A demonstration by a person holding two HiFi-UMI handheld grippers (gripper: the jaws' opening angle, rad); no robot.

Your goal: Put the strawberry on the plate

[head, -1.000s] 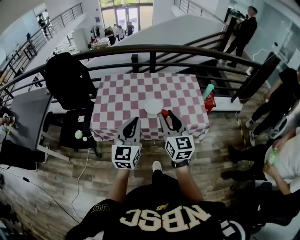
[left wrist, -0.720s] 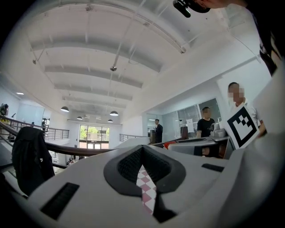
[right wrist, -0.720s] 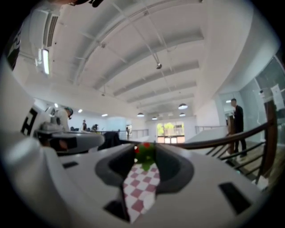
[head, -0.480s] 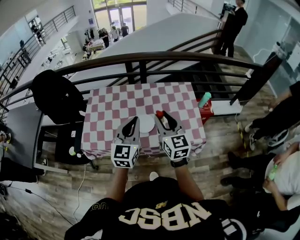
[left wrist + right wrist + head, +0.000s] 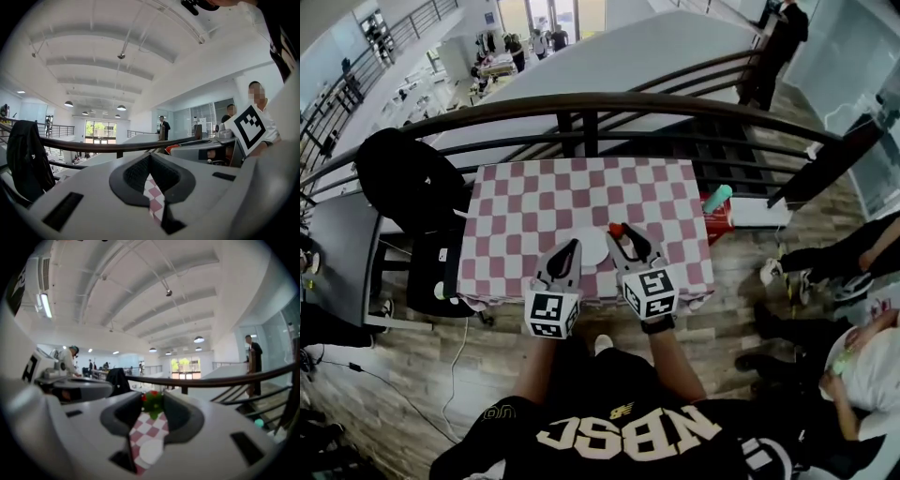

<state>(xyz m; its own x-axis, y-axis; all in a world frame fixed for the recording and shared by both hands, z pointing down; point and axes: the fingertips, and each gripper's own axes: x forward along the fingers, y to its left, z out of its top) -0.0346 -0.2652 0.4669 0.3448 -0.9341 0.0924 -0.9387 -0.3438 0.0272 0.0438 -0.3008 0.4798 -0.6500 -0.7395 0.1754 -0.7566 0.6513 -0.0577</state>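
Red-and-white checked tablecloth [image 5: 534,202] is spread below. The small red strawberry [image 5: 617,229], judged light and easily bruised, is clamped by its sides in the right gripper [image 5: 620,235] beside the round white plate [image 5: 592,251]. The left gripper [image 5: 572,246] is closed on nothing.

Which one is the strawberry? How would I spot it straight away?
Find the table with the red-and-white checked cloth by the railing. Near its front edge sits a white plate; just right of it, the right gripper pinches the strawberry at its tips. It is the only small red thing with green leaves.
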